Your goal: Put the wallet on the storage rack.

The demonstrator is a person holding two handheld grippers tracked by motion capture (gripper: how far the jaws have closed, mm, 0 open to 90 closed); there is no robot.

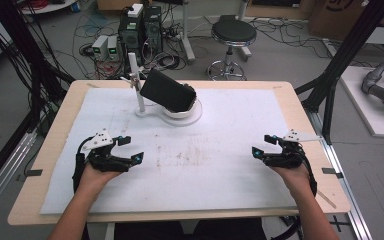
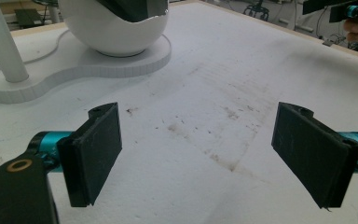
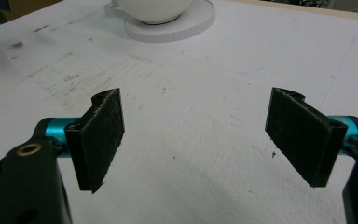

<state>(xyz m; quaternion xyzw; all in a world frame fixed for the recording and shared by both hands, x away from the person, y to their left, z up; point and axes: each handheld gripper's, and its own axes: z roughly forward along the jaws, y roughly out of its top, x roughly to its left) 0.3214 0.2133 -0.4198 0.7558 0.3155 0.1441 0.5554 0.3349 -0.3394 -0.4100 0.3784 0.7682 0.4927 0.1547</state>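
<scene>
The black box sits tilted in a white bowl-shaped cradle at the far middle of the table, its upper left corner just beside a thin white post that rises from the same flat white base. Both my claws are well apart from it, down at the near side of the white mat: my left gripper rests low on the left, my right gripper on the right, each with its jaws spread wide and nothing between them. In the left gripper view the cradle and post stand ahead of my black pads; in the right gripper view the edge of the base lies far off beyond the pads. My worry is the tilt. The box leans rather than lies flat, so I judge that a pinch on one corner could roll it out of the cradle or swing it against the post. Coming in from the left, my claw might also knock the post and drag the whole base across the mat. If I close on the smooth broad faces too lightly, the box may slip through the pads. I cannot tell how firmly the cradle grips it, so a hard pull could lift the stand too.
</scene>
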